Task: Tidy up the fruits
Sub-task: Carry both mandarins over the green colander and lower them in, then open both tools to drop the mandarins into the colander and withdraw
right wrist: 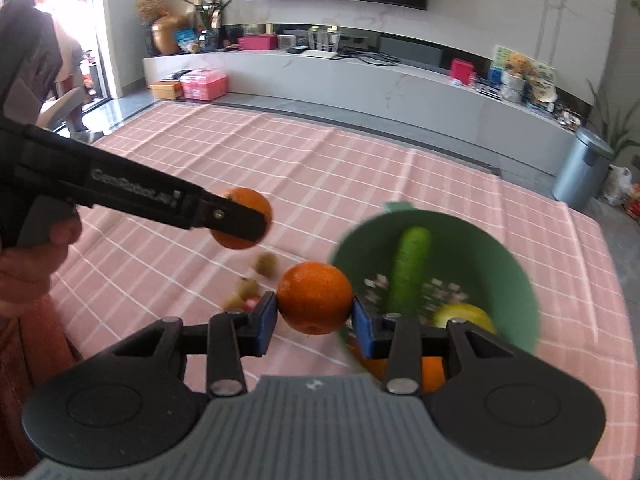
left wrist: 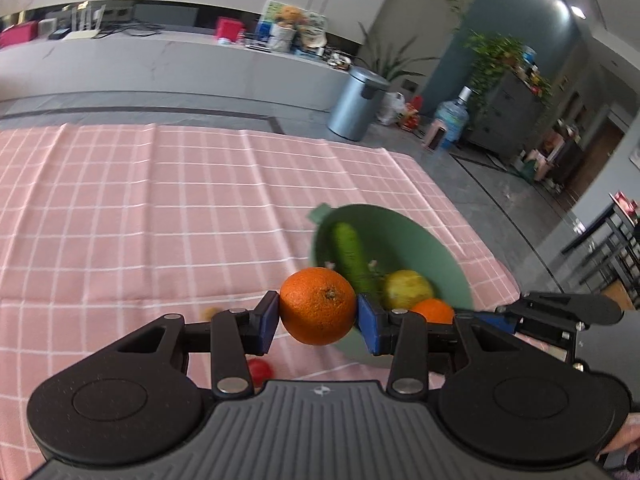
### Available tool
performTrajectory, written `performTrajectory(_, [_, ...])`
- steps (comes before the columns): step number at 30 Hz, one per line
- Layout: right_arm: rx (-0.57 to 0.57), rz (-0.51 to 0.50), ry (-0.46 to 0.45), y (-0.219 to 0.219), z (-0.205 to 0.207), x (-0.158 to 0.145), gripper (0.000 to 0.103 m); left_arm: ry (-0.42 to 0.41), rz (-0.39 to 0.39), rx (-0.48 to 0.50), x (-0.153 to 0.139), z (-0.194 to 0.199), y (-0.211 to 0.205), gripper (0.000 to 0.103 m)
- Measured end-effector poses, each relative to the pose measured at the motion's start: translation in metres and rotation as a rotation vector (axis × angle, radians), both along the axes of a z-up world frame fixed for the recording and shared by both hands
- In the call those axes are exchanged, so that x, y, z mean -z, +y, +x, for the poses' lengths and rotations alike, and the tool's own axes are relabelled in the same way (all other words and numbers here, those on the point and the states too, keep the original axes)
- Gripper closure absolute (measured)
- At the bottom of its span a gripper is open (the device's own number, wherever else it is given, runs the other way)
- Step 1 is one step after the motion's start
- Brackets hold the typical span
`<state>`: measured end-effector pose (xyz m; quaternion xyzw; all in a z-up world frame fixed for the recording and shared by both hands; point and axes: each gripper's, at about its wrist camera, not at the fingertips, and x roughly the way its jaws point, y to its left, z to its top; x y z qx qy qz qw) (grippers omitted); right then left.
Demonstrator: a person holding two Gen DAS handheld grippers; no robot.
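I have each hand-held gripper, left (left wrist: 318, 317) and right (right wrist: 314, 317), clamped on an orange (left wrist: 317, 305), lifted beside the green bowl (right wrist: 516, 256) for dropping in.

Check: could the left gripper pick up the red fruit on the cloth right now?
Probably not: the left gripper is shut on an orange, so its jaws are occupied. The red fruit lies just below on the checked cloth.

cucumber (left wrist: 351, 256) in bowl (left wrist: 448, 256), bowl on tablecloth (left wrist: 160, 200)
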<state>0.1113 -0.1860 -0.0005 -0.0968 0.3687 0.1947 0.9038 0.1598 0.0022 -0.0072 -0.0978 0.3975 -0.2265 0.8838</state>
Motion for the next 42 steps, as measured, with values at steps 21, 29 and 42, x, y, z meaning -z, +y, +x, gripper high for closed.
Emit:
performTrajectory(21, [0.012, -0.072, 0.056, -0.067, 0.085, 0.032, 0.066, 0.05, 0.456, 0.222, 0.029, 0.045, -0.111, 0.055])
performTrajectory(29, [-0.01, -0.13, 0.068, -0.058, 0.117, 0.048, 0.066, 0.047, 0.54, 0.238, 0.033, 0.052, -0.129, 0.055])
performTrajectory(42, [-0.022, -0.168, 0.104, -0.052, 0.135, 0.066, 0.065, 0.061, 0.563, 0.242, 0.048, 0.055, -0.136, 0.053])
